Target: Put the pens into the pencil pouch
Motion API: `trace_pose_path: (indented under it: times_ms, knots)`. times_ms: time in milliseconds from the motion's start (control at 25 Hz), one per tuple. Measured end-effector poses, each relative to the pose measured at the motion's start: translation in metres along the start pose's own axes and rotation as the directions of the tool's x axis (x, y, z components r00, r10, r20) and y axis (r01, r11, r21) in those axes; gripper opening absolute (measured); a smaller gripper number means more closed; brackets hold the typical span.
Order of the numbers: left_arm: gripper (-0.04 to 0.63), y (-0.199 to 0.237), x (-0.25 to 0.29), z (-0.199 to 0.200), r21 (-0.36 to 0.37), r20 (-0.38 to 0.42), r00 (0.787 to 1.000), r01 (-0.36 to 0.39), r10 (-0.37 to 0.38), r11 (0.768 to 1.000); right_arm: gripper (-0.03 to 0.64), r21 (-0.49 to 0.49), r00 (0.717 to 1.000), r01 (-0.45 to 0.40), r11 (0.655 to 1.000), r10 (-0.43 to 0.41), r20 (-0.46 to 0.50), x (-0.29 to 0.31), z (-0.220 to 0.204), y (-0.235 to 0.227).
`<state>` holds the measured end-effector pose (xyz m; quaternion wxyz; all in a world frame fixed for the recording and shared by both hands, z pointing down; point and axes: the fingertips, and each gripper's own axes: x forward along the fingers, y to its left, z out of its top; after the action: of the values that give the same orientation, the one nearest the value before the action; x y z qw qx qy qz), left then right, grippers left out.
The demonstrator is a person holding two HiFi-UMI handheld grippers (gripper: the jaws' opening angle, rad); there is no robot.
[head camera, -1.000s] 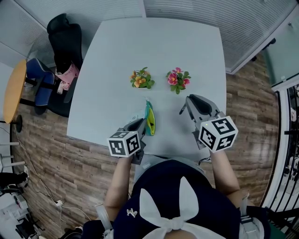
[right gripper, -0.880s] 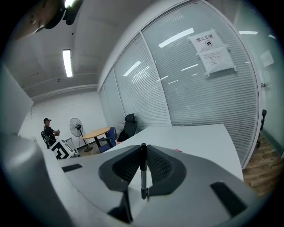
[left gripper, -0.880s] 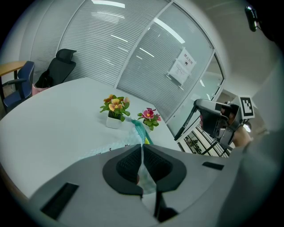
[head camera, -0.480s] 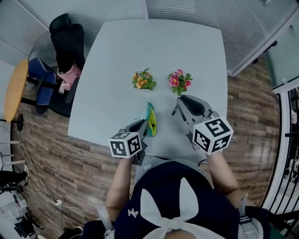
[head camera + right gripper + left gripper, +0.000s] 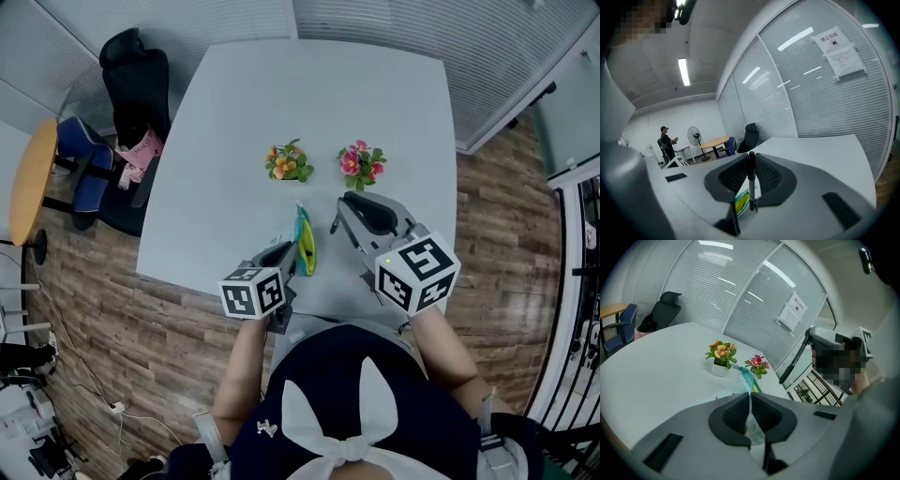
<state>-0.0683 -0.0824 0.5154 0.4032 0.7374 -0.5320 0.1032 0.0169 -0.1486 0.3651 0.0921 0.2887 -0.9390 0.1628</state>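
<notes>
In the head view, the right gripper hid its pen, and the left gripper covered the near edge of the pouch. The print on the notice was too small to read.

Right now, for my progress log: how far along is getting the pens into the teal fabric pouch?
Done: the left gripper grips the teal fabric pouch by its edge. In hand: the right gripper pinches a slim dark pen, apart from the pouch. Left: slipping that pen in. No other pen is visible; the pouch's contents cannot be seen.
</notes>
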Motion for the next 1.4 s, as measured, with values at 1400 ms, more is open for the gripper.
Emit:
trace_pose_path:
  times_ms: [1400]
  knots:
    - [0.032, -0.018, 0.007, 0.008, 0.008, -0.016, 0.996, 0.085, -0.084, 0.996, 0.055, -0.022, 0.994, -0.088, 0.996, 0.086, -0.064, 0.029, -0.029, 0.032]
